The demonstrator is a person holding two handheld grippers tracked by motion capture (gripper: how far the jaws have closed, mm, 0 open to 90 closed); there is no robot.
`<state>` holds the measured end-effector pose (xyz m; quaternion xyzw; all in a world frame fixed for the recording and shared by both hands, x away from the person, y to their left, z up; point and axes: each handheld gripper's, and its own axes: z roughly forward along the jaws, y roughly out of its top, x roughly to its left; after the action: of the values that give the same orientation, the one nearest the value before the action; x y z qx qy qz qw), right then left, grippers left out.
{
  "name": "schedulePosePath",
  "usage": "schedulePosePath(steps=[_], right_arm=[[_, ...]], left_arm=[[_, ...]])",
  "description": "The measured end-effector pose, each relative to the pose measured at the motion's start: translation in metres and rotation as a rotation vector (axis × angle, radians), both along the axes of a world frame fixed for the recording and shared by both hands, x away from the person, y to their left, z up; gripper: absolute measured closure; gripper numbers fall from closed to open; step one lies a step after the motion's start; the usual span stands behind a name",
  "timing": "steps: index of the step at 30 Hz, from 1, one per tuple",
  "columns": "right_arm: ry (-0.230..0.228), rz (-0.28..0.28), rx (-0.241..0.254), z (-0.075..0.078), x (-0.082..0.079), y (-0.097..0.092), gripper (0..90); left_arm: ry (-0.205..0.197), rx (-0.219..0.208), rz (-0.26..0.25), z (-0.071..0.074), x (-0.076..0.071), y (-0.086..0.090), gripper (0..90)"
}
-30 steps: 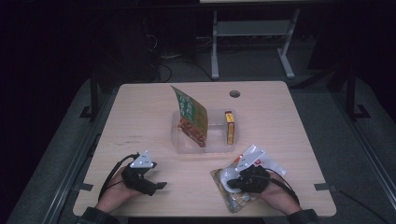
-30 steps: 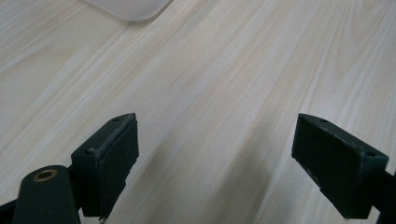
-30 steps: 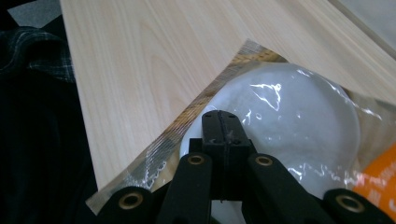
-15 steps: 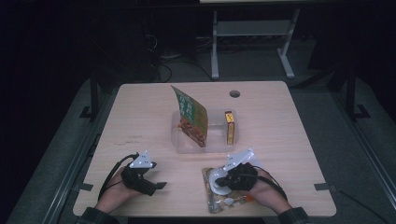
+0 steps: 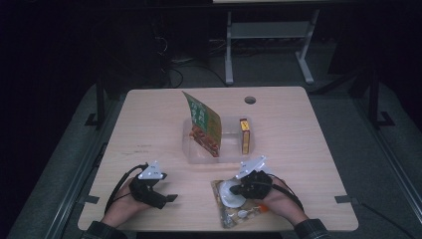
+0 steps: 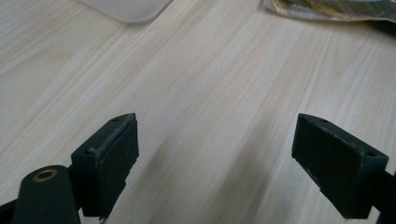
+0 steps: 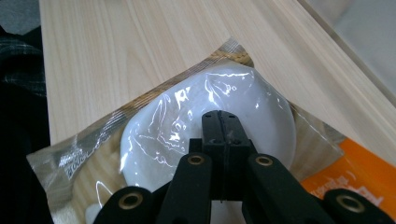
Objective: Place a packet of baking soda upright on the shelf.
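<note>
Rt tool (image 7: 219,122) shifted left, atop bun pack (image 7: 187,135)

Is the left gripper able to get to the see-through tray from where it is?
Probably yes. The left gripper has its jaws open over bare table, and nothing lies between it and the clear tray.

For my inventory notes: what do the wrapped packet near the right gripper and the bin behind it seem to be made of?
Packet: clear glossy plastic film, judging by glare and wrinkles, over a smooth white, probably soft, bun-like thing. Bin: translucent frosted plastic, apparently rigid.
</note>
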<state>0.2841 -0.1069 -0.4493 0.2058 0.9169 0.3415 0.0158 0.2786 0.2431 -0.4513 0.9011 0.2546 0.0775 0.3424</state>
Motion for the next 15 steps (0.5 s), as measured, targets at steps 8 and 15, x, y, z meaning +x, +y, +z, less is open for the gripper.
schedulePosePath(steps=[8,15], right_arm=[[-0.015,0.044,0.002,-0.001,0.008,0.018,90.0],[-0.015,-0.008,0.047,0.008,0.004,0.007,88.2]], left_arm=[[0.001,-0.002,-0.001,0.0,0.0,0.0,14.4],[-0.003,-0.019,-0.01,0.002,-0.001,-0.001,14.3]])
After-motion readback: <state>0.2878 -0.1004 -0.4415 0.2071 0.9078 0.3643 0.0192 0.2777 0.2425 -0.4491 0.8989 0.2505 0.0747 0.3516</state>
